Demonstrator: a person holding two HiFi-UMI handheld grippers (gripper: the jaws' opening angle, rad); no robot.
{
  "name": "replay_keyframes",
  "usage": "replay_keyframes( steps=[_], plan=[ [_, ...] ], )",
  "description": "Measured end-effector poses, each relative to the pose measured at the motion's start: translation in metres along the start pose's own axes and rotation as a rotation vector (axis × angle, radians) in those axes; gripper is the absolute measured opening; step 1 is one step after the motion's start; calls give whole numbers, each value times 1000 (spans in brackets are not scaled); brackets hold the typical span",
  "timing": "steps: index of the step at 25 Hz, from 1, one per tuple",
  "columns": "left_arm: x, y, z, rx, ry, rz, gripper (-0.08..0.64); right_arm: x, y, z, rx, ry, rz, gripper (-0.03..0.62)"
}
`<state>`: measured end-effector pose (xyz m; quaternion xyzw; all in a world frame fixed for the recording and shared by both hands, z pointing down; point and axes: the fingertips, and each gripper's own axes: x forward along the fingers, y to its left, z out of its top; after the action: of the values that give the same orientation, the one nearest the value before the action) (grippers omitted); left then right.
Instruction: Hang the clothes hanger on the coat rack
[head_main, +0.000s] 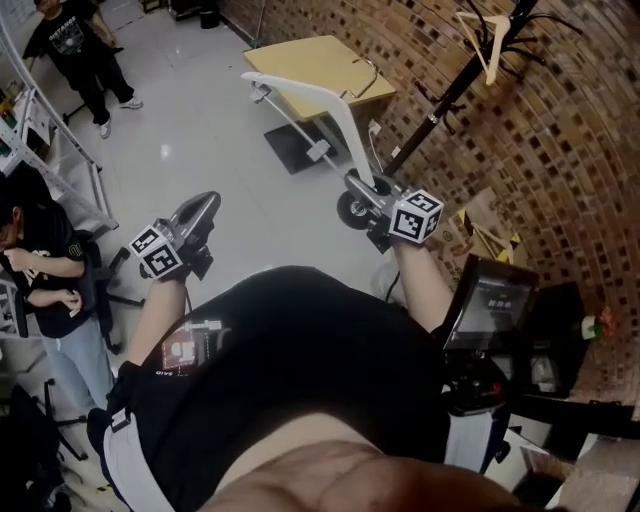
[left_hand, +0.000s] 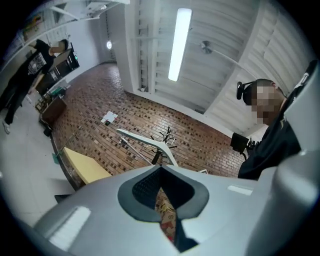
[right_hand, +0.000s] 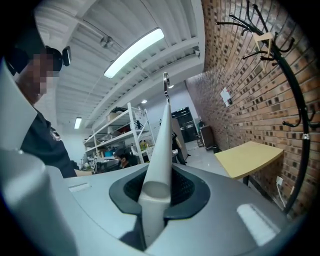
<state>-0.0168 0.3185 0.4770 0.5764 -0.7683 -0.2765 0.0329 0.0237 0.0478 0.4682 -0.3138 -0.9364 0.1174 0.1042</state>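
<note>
A white clothes hanger (head_main: 318, 100) sticks out ahead of my right gripper (head_main: 362, 188), which is shut on one end of it. In the right gripper view the hanger (right_hand: 161, 145) rises from between the jaws, its metal hook (right_hand: 165, 80) at the top. The black coat rack (head_main: 450, 92) stands against the brick wall to the right, apart from the hanger, and a pale wooden hanger (head_main: 484, 45) hangs on it. From the right gripper the coat rack (right_hand: 296, 105) is at the right edge. My left gripper (head_main: 205, 207) is held at the left, shut and empty (left_hand: 162, 192).
A yellow table (head_main: 322, 62) stands by the wall beyond the hanger. A monitor on a stand (head_main: 490, 298) and a cardboard box (head_main: 487, 232) sit at the right near the rack's foot. People (head_main: 82, 50) and metal shelving (head_main: 60, 170) are at the left.
</note>
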Motion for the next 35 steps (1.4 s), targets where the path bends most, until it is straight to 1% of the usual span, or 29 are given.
replay_keyframes(
  steps=[3,5,8,11,17,20,23,29,32,35],
  plan=[
    [22,38,27,14,41,-55,2,26,-24,14,22,-45,-53,80],
    [35,63,46,20,73,-79,2,42,-38,24,41,-70,-85,80],
    [57,96,71,15,118,-101,2,63,-57,39,73,-88,-125,80],
    [80,120,84,3,135,-116,2,75,-78,51,87,-94,-159,80],
    [129,162,76,-15,166,-140,2,84,-133,61,77,-92,-216,80],
    [165,181,74,4,182,-148,2,86,-172,70,59,-94,-226,80],
    [209,203,83,32,175,-140,2,93,-221,86,52,-102,-214,80],
    [301,241,89,52,161,-128,2,108,-311,120,50,-97,-177,80],
    [344,256,88,53,155,-135,2,117,-348,133,43,-92,-162,80],
    [379,272,80,37,173,-148,2,122,-378,141,46,-93,-168,80]
  ],
)
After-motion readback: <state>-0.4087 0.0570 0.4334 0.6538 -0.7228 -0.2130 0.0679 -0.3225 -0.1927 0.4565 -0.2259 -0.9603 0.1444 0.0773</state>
